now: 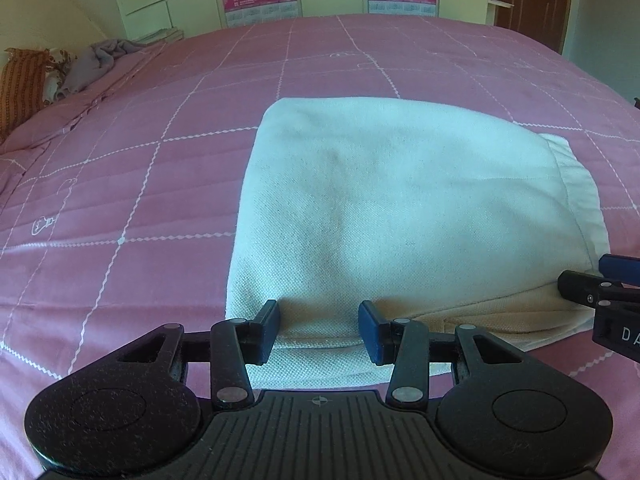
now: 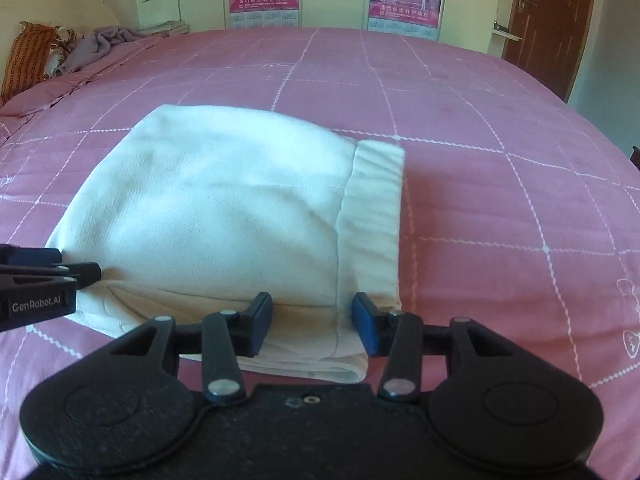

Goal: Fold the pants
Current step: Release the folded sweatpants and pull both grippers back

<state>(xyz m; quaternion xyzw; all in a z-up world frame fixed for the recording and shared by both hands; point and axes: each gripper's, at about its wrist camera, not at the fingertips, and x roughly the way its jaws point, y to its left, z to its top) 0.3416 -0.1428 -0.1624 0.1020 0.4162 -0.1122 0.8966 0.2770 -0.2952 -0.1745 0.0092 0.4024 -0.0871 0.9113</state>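
Looking at the white pants [image 1: 400, 208], folded on the pink bedspread [image 1: 140, 160], I judge them soft and limp; the near hem at six o'clock suits pinching. My left gripper [image 1: 319, 330] and right gripper [image 2: 312, 326] sit half spread there, straddling cloth without squeezing it.

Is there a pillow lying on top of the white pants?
No, the folded white pants have nothing lying on them; an orange pillow sits far off at the bed's edge.

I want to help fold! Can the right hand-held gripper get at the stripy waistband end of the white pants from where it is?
Probably yes. The right hand-held gripper already straddles the near edge of the pants, its jaws apart, beside the waistband; nothing blocks the way.
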